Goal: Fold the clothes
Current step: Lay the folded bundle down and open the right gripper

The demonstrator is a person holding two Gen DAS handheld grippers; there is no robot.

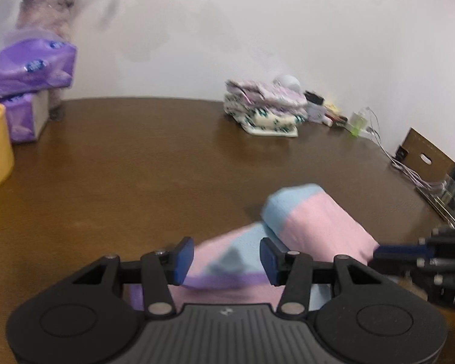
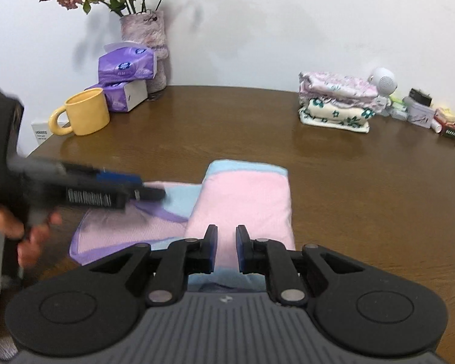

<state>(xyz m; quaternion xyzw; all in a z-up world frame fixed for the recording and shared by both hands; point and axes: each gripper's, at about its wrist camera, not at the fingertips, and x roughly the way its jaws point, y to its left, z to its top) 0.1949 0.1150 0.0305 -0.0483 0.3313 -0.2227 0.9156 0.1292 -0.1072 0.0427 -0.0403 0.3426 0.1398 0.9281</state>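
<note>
On the brown tabletop (image 2: 364, 182), near its front edge, we see the pink, blue and purple garment (image 2: 242, 200) partly folded. Our left gripper (image 1: 226, 256) hovers open over its flat part; our right gripper (image 2: 226, 247), jaws narrowly apart, grips nothing above the fold.

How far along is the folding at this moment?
Done: a stack of folded clothes sits at the table's far edge. In hand: the pink-and-blue garment is partly folded, one side doubled over. Left: its flat side under the left gripper; the right gripper holds nothing.
</note>
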